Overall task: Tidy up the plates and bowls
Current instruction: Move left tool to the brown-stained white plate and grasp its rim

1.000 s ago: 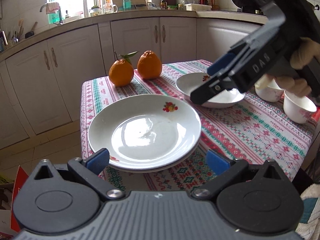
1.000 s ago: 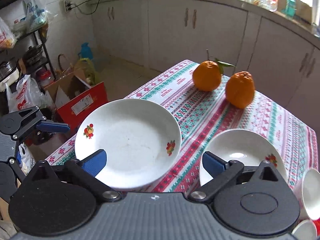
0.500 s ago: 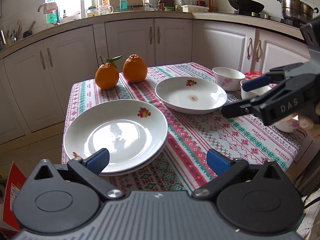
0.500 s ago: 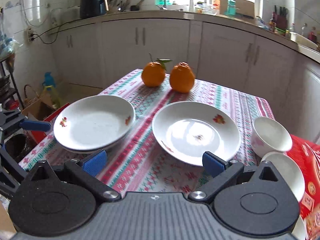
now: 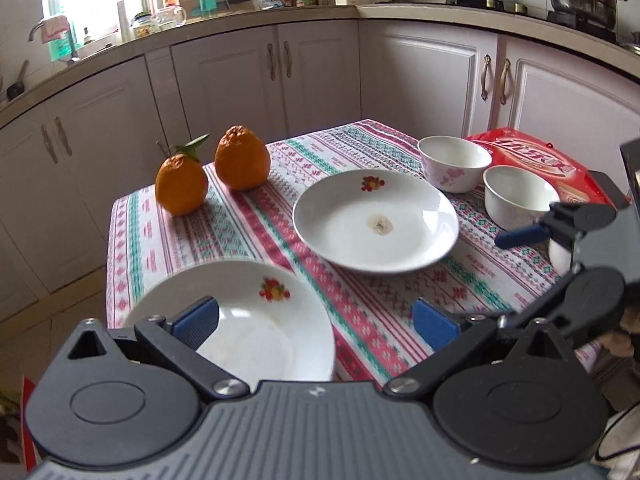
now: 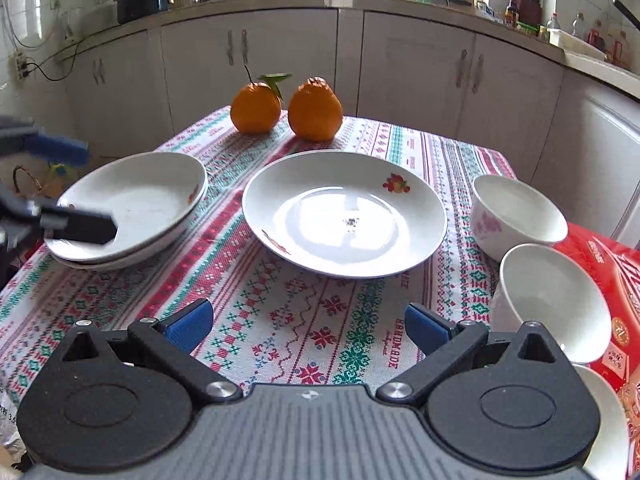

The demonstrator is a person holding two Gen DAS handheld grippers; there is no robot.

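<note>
On the desk [image 6: 280, 344] with the patterned cloth, task looks roughly midway: two plates already sit stacked at my left, the stacked plates [image 6: 132, 208], while a single plate [image 6: 344, 216] lies alone at centre, well apart from the stack, with a small dark speck in its middle. Bowls not nested yet: flowered bowl [image 6: 516, 216] at far right, plain bowl [image 6: 552, 300] just beside it and nearer me, and a third white rim [image 6: 608, 420] at the lower right edge, partly cut off so can't say what it is. My left fingers [image 5: 316, 320] are spread wide, holding nothing, hovering over the near edge of the stack; the left blue pad sits over the top plate in the left wrist view, can't tell if touching. My right fingers [image 6: 306, 326] are also spread wide and empty, low over bare cloth, pointed at the single plate. Left to do, my guess: move the single plate onto the stack, then nest the bowls. Around: two oranges [image 6: 286, 108] at the far edge behind the plates, not in the path; a red packet [image 6: 600, 264] under or beside the bowls at right, which may make the bowls sit unevenly. Stack sits close to the desk's left edge, so pushing it is a risk.
</note>
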